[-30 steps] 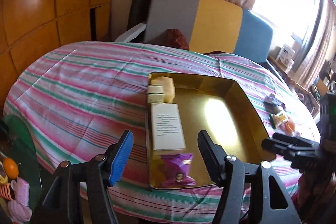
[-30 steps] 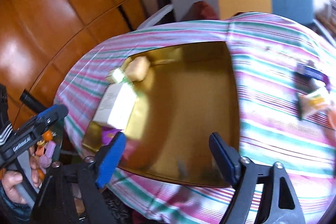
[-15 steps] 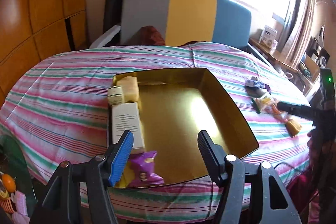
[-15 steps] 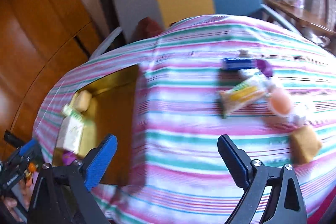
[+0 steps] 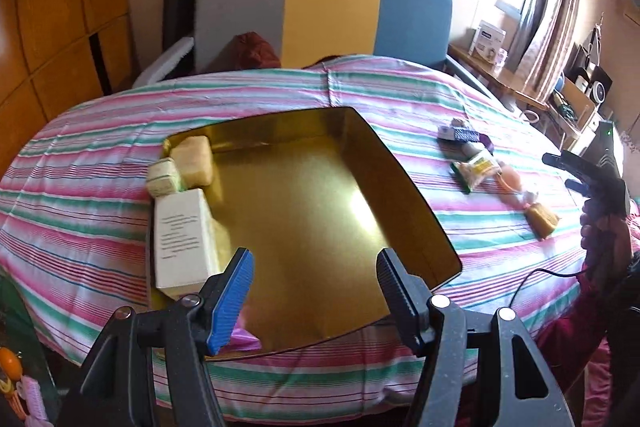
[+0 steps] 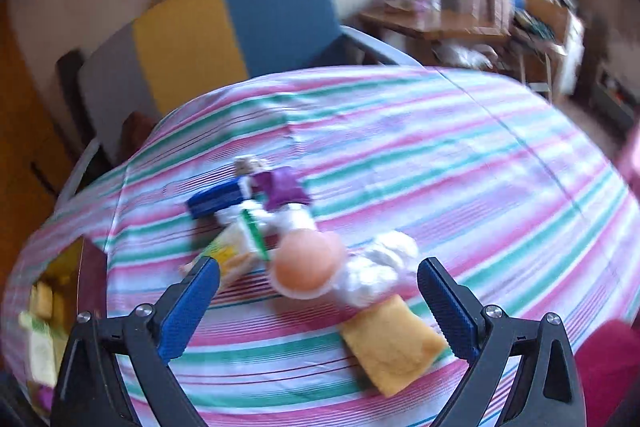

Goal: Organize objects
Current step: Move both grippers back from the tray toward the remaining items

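Observation:
A gold tray (image 5: 404,183) sits on the striped table. Along its left side lie a white box (image 5: 182,239), a small pale green packet (image 5: 162,178), a yellow block (image 5: 194,159) and a purple packet (image 5: 244,337). My left gripper (image 5: 312,291) is open and empty over the tray's near edge. My right gripper (image 6: 318,297) is open and empty, just above a cluster of snacks: a peach jelly cup (image 6: 306,261), a yellow pastry packet (image 6: 394,347), a white wrapper (image 6: 380,267), a green-yellow packet (image 6: 232,253), a blue box (image 6: 218,199) and a purple packet (image 6: 282,187).
A grey, yellow and blue chair (image 5: 320,11) stands behind the table. A wooden wall (image 5: 52,27) is at the left. A shelf with boxes (image 5: 490,43) is by the window at the right. The tray's edge shows at the left of the right wrist view (image 6: 94,259).
My right gripper has swung from over the tray to the right, ending over the snack cluster. My left gripper has pulled back and turned right, still open over the tray's near edge.

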The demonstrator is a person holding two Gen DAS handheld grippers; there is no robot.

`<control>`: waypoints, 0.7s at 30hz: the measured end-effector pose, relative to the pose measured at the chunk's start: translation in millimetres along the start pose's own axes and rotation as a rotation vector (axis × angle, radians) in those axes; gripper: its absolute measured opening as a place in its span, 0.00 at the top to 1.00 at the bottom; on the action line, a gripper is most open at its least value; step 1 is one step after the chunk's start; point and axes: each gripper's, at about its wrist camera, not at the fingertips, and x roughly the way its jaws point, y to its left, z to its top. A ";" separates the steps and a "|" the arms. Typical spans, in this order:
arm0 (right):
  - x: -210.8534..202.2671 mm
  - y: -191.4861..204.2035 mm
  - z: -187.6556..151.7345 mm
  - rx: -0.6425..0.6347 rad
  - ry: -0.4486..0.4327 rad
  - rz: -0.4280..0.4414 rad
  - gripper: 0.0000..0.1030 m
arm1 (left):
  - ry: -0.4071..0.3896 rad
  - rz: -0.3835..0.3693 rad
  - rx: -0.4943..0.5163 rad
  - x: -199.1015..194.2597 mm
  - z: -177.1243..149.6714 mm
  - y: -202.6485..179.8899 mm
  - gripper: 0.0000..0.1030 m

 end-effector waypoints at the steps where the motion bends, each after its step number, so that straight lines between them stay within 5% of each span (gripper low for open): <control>1: 0.8 -10.0 2.0 0.056 0.008 0.019 0.03 | 0.009 -0.006 0.001 2.7 0.9 -2.5 0.37; 9: 0.4 -51.3 2.5 0.284 0.023 0.095 0.03 | 0.073 -0.090 0.068 23.6 14.9 -41.0 0.37; 21: 7.4 -63.3 -4.4 0.382 0.060 0.143 0.02 | 0.146 -0.240 0.294 62.6 57.6 -138.8 0.38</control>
